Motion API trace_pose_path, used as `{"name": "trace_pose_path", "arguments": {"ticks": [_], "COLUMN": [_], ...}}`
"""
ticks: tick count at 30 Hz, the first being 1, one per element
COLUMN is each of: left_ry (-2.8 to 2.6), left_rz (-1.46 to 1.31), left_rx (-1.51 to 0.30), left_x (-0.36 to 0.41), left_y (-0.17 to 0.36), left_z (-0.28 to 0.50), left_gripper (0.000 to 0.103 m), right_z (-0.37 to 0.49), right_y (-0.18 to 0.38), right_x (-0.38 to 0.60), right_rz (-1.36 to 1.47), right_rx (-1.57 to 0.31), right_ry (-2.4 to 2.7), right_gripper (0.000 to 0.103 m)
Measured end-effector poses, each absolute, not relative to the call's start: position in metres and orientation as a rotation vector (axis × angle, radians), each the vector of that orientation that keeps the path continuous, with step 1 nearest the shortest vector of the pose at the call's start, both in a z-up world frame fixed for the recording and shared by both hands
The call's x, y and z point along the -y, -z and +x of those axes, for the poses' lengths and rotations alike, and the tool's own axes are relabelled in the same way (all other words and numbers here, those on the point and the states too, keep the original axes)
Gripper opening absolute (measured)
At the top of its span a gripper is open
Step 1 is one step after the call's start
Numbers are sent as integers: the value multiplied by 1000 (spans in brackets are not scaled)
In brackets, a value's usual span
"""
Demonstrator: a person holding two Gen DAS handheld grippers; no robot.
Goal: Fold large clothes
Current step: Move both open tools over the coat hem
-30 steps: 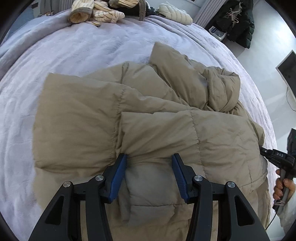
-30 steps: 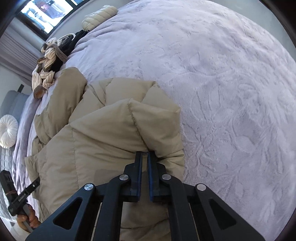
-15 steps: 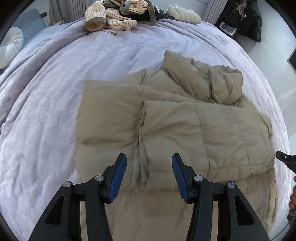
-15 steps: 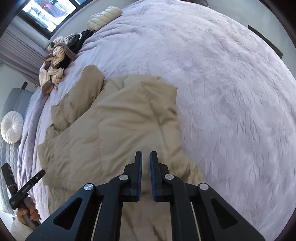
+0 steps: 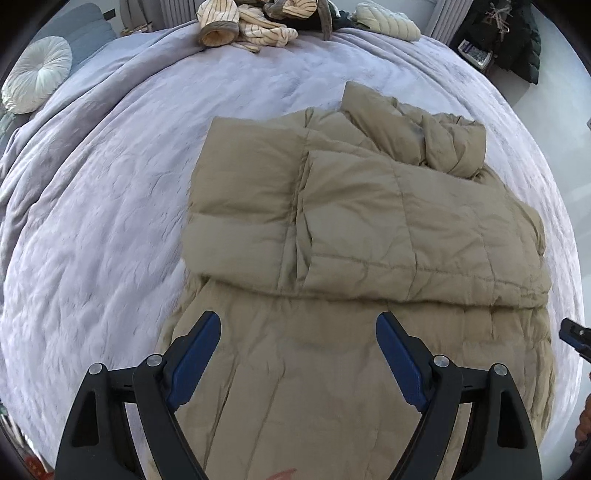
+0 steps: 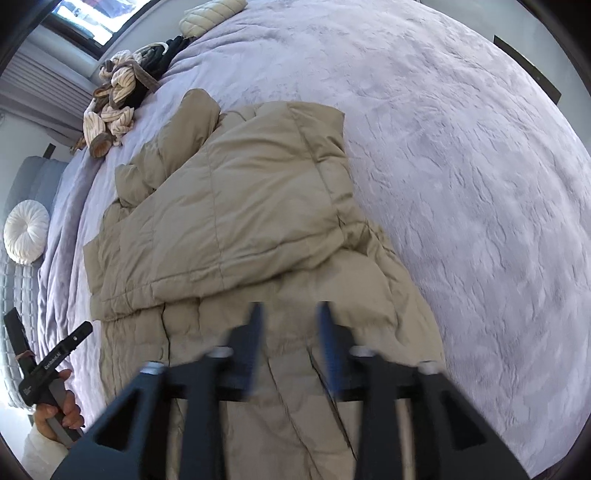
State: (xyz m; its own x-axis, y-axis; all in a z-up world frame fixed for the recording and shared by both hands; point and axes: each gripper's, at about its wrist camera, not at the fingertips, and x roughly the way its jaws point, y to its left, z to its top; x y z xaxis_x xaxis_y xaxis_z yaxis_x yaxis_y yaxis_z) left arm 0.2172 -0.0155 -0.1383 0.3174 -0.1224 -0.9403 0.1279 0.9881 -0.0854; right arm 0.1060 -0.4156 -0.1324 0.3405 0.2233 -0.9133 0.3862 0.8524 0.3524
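A tan puffer coat [image 5: 354, 229] lies on the lilac bedspread [image 5: 110, 206], its upper part folded down over the lower part, with a sleeve and hood bunched at the far end. It also shows in the right wrist view [image 6: 236, 206]. My left gripper [image 5: 298, 332] is open and empty, held above the coat's lower panel. My right gripper [image 6: 290, 314] is open, blurred by motion, above the coat's near part and holding nothing. The left gripper's handle [image 6: 55, 362] and the hand holding it show in the right wrist view.
A heap of striped cream clothes [image 5: 247, 26] and a cream quilted cushion [image 5: 388, 22] lie at the bed's far edge. A round white cushion [image 5: 37, 77] sits on a blue chair at left. A dark jacket [image 5: 513, 40] hangs at the far right.
The right gripper let go of the coat's folded edge and opened. Both grippers pulled back and up from the coat. The folded part now lies flat on the lower part.
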Motion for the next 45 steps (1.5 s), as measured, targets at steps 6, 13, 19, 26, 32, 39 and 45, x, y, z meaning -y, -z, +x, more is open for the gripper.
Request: {"name": "trace_pose_path", "arguments": {"ticks": [6, 13, 19, 26, 32, 39, 45], "left_ry": [120, 62, 37, 81, 165, 156, 154], "left_rz": [72, 10, -7, 6, 6, 18, -93], "left_rx": [-1243, -1290, -1330, -1344, -1368, -1383, -1418], "left_x": [22, 15, 4, -19, -42, -72, -114], "left_y": [132, 128, 128, 135, 138, 138, 151], "left_z": [190, 153, 123, 96, 70, 46, 30], "left_gripper": [103, 103, 103, 103, 103, 103, 103], "right_z": [95, 79, 55, 17, -23, -73, -96], "right_y": [128, 122, 121, 124, 134, 151, 161], "right_x": [414, 411, 400, 381, 360, 348, 348], "right_rz": [608, 640, 700, 788, 873, 1064, 1134], "right_rx": [-1240, -1226, -1246, -1259, -1289, -1273, -1268], "right_ry": [70, 4, -40, 29, 69, 150, 201], "right_gripper": [78, 97, 103, 103, 103, 103, 103]}}
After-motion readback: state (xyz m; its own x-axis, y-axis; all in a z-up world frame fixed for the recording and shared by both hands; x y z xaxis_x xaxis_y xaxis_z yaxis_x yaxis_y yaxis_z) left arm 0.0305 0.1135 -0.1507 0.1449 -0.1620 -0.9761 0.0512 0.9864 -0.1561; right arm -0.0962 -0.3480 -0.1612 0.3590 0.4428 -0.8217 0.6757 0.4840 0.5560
